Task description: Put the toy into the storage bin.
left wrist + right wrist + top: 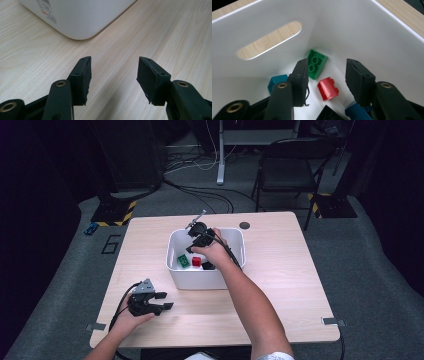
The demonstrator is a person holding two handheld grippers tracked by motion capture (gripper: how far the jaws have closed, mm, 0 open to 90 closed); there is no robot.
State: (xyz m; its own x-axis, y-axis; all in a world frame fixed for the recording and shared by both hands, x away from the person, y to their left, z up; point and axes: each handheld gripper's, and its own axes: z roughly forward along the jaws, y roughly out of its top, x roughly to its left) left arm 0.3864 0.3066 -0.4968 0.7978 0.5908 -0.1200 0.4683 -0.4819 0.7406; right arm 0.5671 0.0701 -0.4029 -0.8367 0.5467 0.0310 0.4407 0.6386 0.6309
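Two hand-held grippers, both wide: right hand-held gripper point(327, 75) inside white bin point(362, 32) above red brick point(327, 89); left hand-held gripper point(113, 75) empty over counter point(37, 57).

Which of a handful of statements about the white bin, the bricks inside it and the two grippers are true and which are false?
1. The right gripper is down inside the white bin with its jaws open. True.
2. The red brick is clamped between the right gripper's jaws. False: it lies loose on the bin floor, and the jaws stand apart above it.
3. The left gripper is open over bare table near a corner of the bin. True.
4. The green brick lies on the table outside the bin. False: it is inside, against the bin's corner.
5. The bin wall has an oval handle slot. True.
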